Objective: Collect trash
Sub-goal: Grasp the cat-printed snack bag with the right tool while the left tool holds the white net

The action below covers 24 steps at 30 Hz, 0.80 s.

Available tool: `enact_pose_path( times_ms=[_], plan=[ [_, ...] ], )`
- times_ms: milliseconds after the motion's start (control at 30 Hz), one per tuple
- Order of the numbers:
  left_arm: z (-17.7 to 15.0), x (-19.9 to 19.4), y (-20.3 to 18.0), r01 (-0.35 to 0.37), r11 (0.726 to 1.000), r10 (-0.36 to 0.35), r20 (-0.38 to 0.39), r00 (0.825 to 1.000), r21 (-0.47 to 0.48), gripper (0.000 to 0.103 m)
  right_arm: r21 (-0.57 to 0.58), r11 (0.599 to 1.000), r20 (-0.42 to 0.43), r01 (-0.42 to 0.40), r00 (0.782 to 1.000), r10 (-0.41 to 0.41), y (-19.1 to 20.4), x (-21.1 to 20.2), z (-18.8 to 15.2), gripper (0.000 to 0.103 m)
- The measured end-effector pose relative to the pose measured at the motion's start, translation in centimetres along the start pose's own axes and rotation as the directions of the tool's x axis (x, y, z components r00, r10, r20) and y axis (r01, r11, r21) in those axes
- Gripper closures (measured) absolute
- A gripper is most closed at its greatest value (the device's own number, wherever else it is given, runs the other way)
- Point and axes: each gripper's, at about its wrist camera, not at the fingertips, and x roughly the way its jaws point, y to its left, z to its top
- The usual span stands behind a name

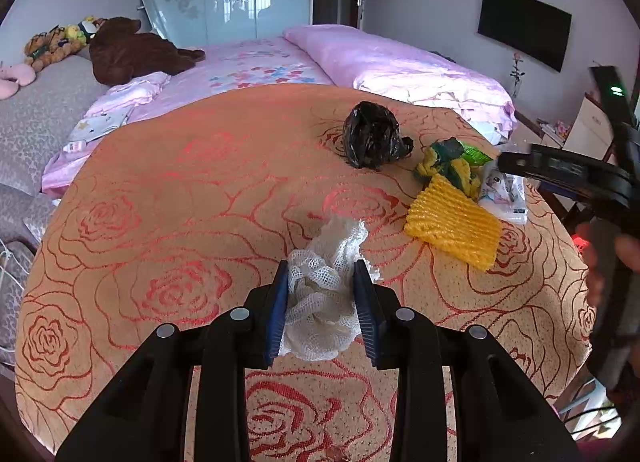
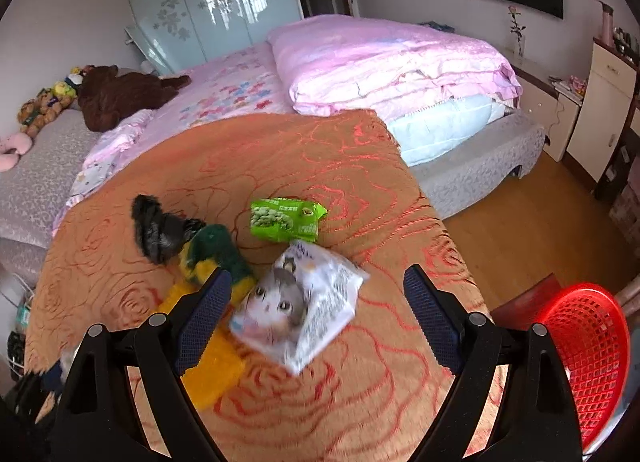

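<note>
- Your left claw (image 1: 322, 282) is clamped narrow on the white foam net (image 1: 324, 302); the net's underside is hidden behind the pads.
- Your right claw (image 2: 316, 294) stands wide, nothing pressed between its pads; the white cat-print packet (image 2: 298, 306) lies blurred between them on the rose-patterned tablecloth (image 2: 280, 158).
- Its left finger covers part of the yellow foam net (image 2: 212, 362).
- Beyond it lie the green snack packet (image 2: 286, 218) and crumpled black bag (image 2: 160, 232).
- To its right the red basket (image 2: 588, 346) is partly cut off.
</note>
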Motion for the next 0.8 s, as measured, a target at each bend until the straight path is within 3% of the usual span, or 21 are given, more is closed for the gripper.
enact_pose_path(
  times_ms=[233,400,800],
  plan=[
    [-0.3,-0.1,0.0,0.002,1.000,-0.002,0.008,1.000,-0.003,0.073,-0.013,1.000,-0.079,0.017,0.997,-0.018,0.6,2.9,-0.4,0.039],
    [-0.3,-0.1,0.2,0.004,1.000,-0.004,0.009,1.000,-0.008,0.073,-0.064,0.998,-0.071,0.009,0.997,-0.013,1.4,2.4,-1.3,0.050],
    [-0.4,-0.3,0.4,0.004,1.000,-0.004,0.009,1.000,-0.011,0.073,-0.106,0.993,-0.082,-0.046,0.996,0.038,0.2,-1.3,-4.8,0.053]
  ],
)
